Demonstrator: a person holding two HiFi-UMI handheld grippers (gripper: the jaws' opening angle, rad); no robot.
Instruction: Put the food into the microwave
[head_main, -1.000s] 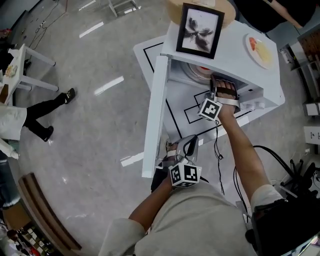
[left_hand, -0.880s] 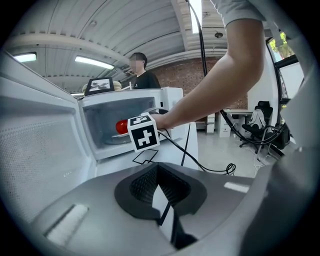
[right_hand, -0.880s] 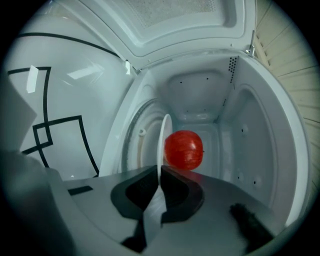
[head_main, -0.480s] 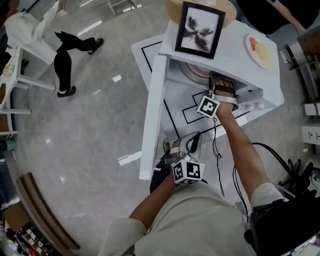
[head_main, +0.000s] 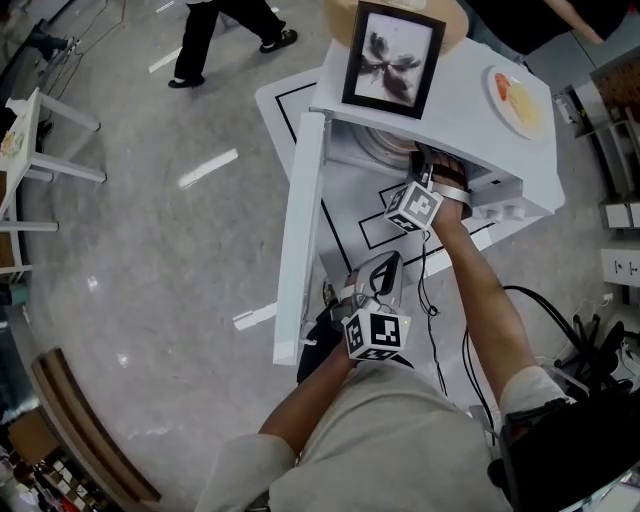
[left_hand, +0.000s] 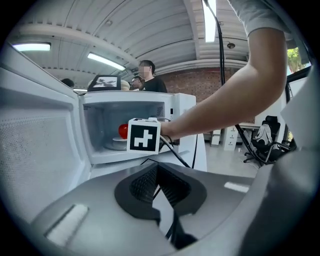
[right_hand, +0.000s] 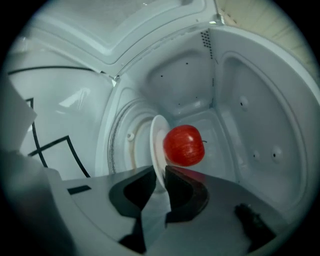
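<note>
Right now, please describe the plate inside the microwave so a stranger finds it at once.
Look at the white microwave with its door swung open. In its cavity lies a white plate. Unlike the plate on the microwave's roof, it carries one red apple.

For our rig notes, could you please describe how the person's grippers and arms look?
The left gripper and right gripper have grey bodies, black ribbed fingers and a white cube with black square markers. Black cables trail off. The shirt is pale, short-sleeved. The right fingers are opening, plate rim between.
</note>
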